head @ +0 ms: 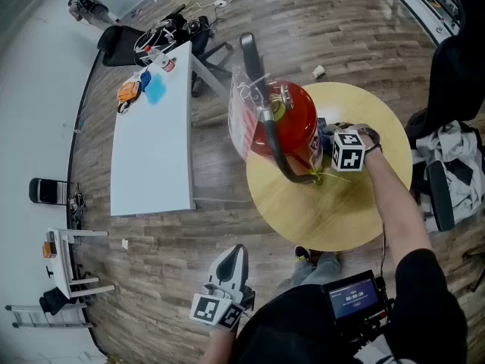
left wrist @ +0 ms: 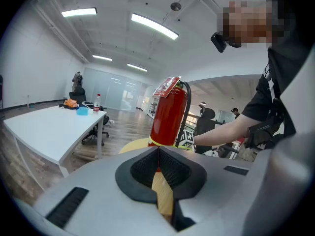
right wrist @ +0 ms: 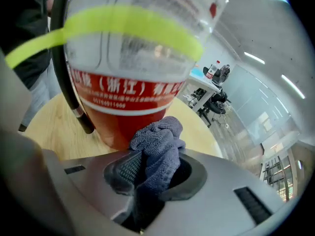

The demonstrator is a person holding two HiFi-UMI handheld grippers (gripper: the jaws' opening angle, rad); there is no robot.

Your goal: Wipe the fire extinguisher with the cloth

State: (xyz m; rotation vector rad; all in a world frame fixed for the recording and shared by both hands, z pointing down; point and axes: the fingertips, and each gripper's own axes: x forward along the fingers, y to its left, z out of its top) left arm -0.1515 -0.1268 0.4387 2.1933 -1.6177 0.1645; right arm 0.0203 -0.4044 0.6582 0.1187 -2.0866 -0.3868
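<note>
Extinguisher: glossy red cylinder, black hose, upright on round wooden table. Knit grey-blue cloth bunched against its base, pinched in my right gripper. My left gripper closed, empty, well apart.

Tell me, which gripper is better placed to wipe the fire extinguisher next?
Right. The right gripper holds the cloth beside the fire extinguisher; the left gripper is shut, empty and farther away.
</note>
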